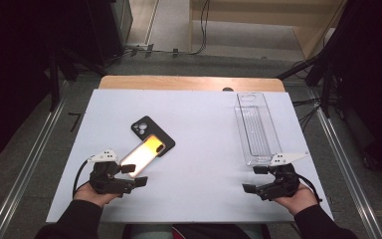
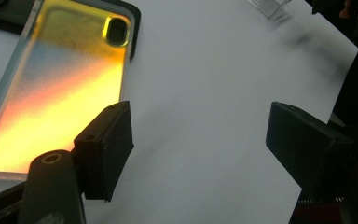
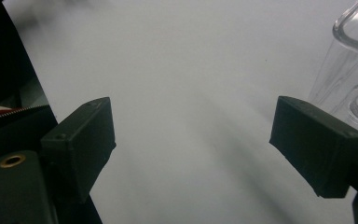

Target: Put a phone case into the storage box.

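A white board (image 1: 204,149) is lying on a wooden bench (image 1: 189,82) over grey floor (image 1: 30,164), both grippers (image 1: 134,175) (image 1: 254,179) gaping apart, empty.

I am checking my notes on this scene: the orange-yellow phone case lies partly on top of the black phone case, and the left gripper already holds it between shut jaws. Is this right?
Not quite. The left gripper holds nothing: the left gripper view shows its jaws open over bare table, beside the orange-yellow phone case. That case does lie partly on the black phone case.
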Available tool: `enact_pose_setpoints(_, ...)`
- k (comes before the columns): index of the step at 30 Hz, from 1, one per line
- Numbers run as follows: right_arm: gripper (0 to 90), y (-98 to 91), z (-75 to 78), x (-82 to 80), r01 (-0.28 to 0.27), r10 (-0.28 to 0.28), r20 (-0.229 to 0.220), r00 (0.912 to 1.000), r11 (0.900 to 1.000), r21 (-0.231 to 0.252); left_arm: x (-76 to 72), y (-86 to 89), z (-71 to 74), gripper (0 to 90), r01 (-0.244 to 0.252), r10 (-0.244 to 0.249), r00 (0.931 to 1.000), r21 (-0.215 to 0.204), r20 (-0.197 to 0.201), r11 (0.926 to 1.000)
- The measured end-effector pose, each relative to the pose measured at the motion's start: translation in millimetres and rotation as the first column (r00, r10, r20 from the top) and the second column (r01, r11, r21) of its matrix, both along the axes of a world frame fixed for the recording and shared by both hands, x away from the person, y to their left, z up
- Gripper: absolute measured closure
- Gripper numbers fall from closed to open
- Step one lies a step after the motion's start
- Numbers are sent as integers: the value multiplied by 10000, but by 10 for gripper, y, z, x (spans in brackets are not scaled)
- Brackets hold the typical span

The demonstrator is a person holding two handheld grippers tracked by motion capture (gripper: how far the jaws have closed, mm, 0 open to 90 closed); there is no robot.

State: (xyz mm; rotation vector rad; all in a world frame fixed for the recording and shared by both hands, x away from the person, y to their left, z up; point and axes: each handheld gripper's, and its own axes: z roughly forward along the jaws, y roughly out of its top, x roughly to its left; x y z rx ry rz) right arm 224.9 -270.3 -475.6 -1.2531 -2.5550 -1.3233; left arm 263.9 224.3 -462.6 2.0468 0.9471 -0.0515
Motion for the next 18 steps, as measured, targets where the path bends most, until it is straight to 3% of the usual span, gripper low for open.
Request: enact_pose_setpoints(18, 122, 10, -22, 83, 213, -209, -254, 9995, 9996, 170, -13, -6, 4, 233, 77, -76, 10000, 315, -42, 9995)
